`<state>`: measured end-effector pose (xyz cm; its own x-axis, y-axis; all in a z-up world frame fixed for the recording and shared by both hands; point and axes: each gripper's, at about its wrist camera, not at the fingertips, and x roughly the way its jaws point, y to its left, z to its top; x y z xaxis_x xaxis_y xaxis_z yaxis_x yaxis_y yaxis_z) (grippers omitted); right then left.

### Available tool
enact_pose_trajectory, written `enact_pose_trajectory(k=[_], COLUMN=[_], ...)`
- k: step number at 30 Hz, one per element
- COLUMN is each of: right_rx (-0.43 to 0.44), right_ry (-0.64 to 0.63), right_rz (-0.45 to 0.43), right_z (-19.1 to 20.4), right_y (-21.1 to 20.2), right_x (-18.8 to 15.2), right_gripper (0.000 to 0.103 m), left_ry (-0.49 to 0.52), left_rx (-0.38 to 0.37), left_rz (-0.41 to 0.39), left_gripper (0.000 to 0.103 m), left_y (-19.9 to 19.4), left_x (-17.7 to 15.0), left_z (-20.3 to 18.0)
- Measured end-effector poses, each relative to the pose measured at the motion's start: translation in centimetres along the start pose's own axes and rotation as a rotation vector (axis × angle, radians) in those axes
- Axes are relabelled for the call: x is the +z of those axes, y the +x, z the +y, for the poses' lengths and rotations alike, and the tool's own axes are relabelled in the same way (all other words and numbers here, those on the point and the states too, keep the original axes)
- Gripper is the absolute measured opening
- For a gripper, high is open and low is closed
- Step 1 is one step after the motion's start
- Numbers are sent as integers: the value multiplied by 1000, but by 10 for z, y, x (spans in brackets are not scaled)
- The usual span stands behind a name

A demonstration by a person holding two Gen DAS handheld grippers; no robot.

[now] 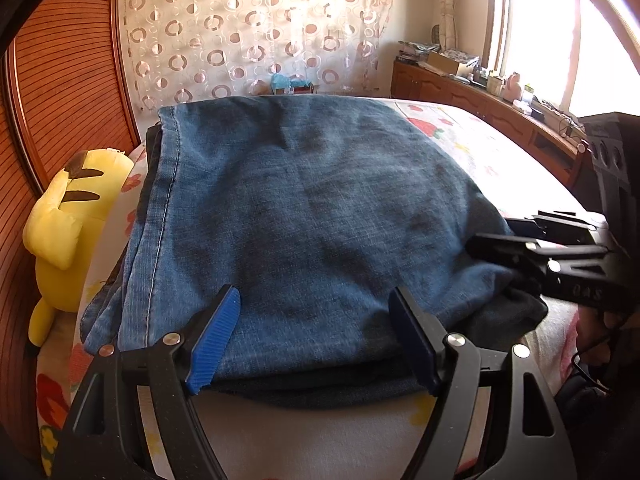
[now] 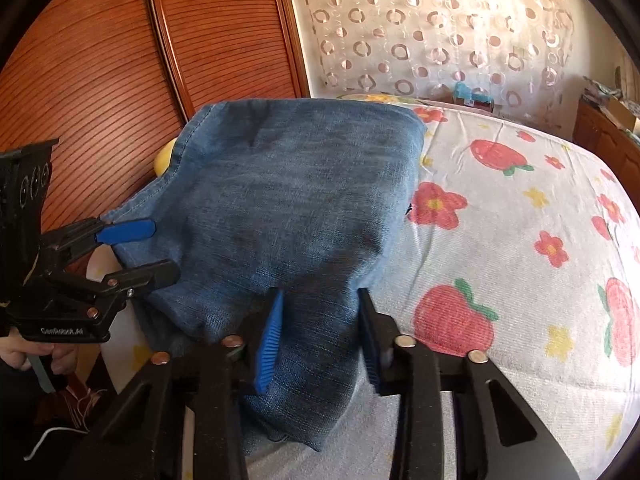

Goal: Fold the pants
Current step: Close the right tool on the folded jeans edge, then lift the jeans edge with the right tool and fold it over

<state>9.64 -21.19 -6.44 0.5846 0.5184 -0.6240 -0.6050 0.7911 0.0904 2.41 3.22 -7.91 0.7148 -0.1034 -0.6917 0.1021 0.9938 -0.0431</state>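
Right gripper (image 2: 318, 336) nearest, jaws clamped on folded denim pants (image 2: 296, 200) corner; left gripper (image 1: 314, 336) jaws apart, straddling near edge. Denim likely heavy, limp; best gripped at thick folded edges.

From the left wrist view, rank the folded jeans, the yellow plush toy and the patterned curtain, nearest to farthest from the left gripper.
1. Folded jeans: right at the left gripper, near edge between its jaws.
2. Yellow plush toy: off to the left, against the wooden headboard.
3. Patterned curtain: far back, beyond the bed.
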Motion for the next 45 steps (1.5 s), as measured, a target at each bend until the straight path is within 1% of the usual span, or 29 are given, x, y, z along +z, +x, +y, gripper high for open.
enact_pose_trajectory(k=[2, 5, 8, 14, 16, 18, 24, 31, 36, 42, 43, 45], right_rx=[16, 53, 82, 145, 162, 172, 225, 303, 351, 382, 385, 377], right_ry=[17, 48, 53, 32, 17, -7, -78, -171, -221, -218, -220, -245], right_rz=[-8, -23, -46, -98, -110, -117, -135, -111, -56, 55, 66, 57], right_z=[-3, -8, -9, -1, 4, 11, 40, 89, 121, 132, 133, 137], right_y=[-2, -6, -12, -28, -30, -30, -20, 18, 59, 122, 129, 134], right_x=[1, 4, 8, 24, 31, 40, 65, 93, 106, 113, 111, 112], right_gripper=[22, 15, 12, 11, 10, 10, 10, 9, 8, 8, 8, 9], left_ry=[2, 16, 23, -14, -36, -60, -114, -171, -204, -239, -241, -244], left_rx=[-5, -5, 1, -13, 2, 12, 88, 167, 208, 233, 235, 237], left_rz=[1, -5, -9, -13, -22, -50, -108, -168, -189, -195, -196, -196], left_gripper=[77, 77, 77, 77, 77, 77, 77, 77, 77, 77, 77, 77], left_y=[-2, -2, -2, -8, -15, -27, -61, -91, -104, -110, -111, -110], left_x=[-3, -7, -9, -6, -4, -2, 3, 0, -6, -11, -11, -10], left_z=[1, 0, -1, 6, 13, 23, 57, 95, 117, 134, 135, 136])
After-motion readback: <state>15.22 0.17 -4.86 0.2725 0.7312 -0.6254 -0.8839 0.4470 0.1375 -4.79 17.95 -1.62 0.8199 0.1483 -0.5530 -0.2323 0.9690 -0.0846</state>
